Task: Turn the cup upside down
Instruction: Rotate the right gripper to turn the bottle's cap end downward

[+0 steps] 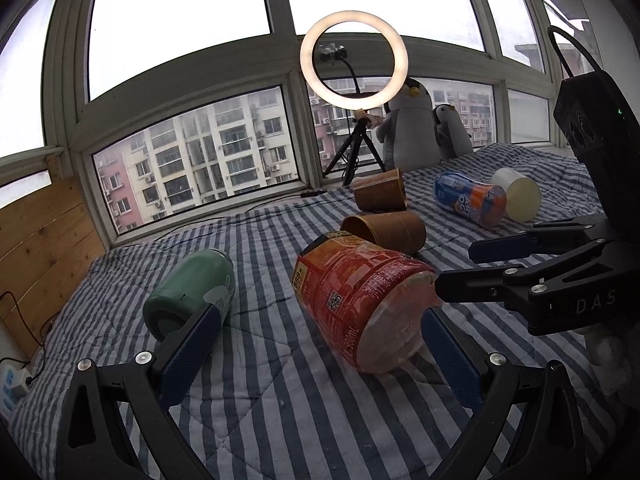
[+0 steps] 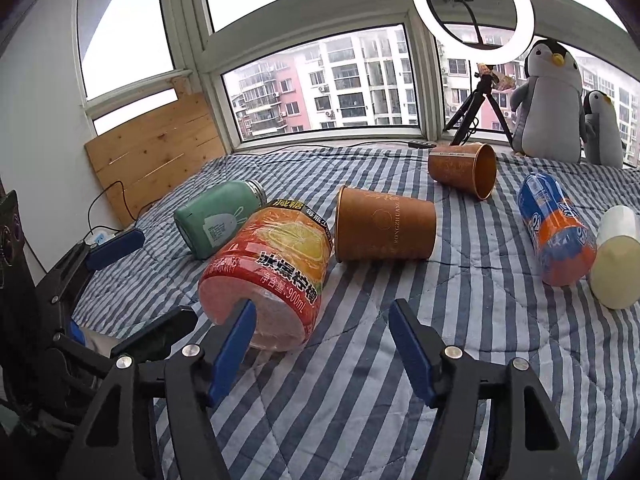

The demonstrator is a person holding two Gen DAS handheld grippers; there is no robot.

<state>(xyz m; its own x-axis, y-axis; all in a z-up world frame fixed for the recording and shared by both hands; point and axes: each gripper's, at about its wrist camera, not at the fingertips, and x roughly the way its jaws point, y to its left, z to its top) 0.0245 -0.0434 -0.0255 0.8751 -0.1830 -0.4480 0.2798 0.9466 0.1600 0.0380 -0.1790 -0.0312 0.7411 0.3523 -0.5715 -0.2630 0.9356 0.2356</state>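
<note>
Left wrist view, read from left to right: the green flask (image 1: 190, 292) lies on its side on the striped bed (image 1: 280, 400); the red lemon-drink container (image 1: 362, 300) lies just ahead of your left claw (image 1: 320, 354), whose pads are spread wide and hold nothing. Behind the container lie two brown paper cups, the nearer cup (image 1: 384, 231) with its mouth turned leftward and the farther cup (image 1: 380, 196) beyond it. Further right are the blue-and-orange container (image 1: 470, 198) and the white cup (image 1: 516, 194), touching or nearly so. Your right claw (image 1: 456, 270) enters from the right edge, also released and empty.

Right wrist view shows the same row: flask (image 2: 218, 218), red container (image 2: 268, 276), nearer cup (image 2: 384, 226), farther cup (image 2: 464, 170), blue-and-orange container (image 2: 556, 228), white cup (image 2: 616, 256). The right claw (image 2: 322, 344) points at bare bedding between the red container and the nearer cup.

No cup is gripped yet. If you choose the red container, close across its body near mid-length, lift clear of the soft quilt, then rotate so the mouth faces down. Set it squarely; the quilt is likely to let it tip.
</note>
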